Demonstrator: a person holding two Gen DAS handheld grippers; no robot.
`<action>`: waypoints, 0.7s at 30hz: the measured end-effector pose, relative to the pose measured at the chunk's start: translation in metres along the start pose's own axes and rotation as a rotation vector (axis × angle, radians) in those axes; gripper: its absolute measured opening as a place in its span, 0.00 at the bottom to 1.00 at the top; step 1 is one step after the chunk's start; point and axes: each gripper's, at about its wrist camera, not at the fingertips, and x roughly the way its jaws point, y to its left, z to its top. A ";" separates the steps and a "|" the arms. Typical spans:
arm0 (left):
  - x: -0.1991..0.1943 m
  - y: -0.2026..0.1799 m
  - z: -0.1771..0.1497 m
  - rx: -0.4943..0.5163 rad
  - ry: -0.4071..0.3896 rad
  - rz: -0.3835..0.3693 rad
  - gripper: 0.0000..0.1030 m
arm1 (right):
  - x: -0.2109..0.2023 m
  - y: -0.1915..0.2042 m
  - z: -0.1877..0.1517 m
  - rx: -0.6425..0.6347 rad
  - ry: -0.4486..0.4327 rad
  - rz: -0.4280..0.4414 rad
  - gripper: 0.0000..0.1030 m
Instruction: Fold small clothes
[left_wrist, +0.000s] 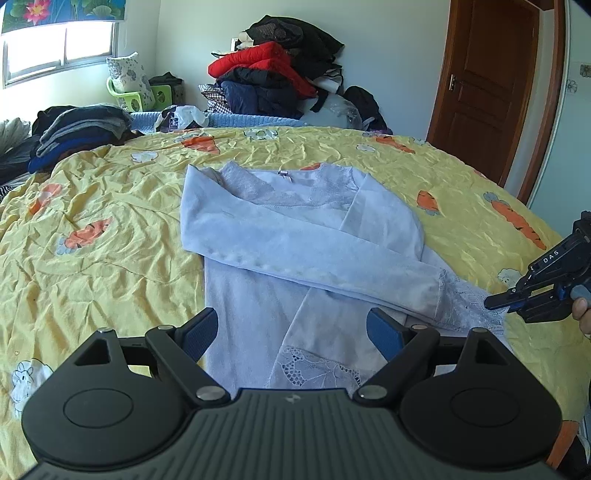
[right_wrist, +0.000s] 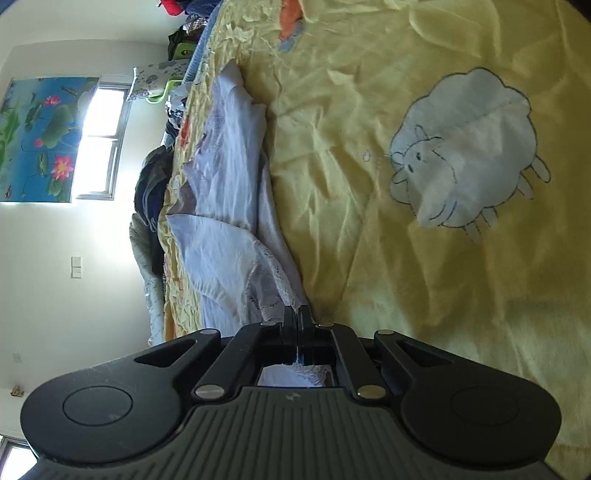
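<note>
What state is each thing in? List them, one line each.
Left gripper: open, holding nothing, above the top's lower part.
Right gripper: shut on the lace cuff.
White top: flat on the bed, one sleeve folded across the body.
Lace cuff: pinched at the top's right edge.
Bedspread: wrinkled.
Door: closed.
Clothes pile: heaped, unfolded.

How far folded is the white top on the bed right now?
Partly folded: on the white top one sleeve lies across the chest, its lace cuff at the right tongs; the body is spread long.
</note>
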 end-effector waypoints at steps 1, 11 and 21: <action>0.000 0.001 0.000 -0.002 0.004 0.002 0.86 | 0.001 -0.002 0.001 0.015 -0.003 -0.003 0.11; 0.004 -0.003 -0.002 -0.003 0.015 -0.011 0.86 | -0.001 -0.005 -0.002 -0.008 0.003 -0.016 0.07; -0.002 -0.001 -0.004 -0.008 0.011 -0.007 0.86 | -0.011 0.011 -0.008 0.032 -0.002 0.085 0.07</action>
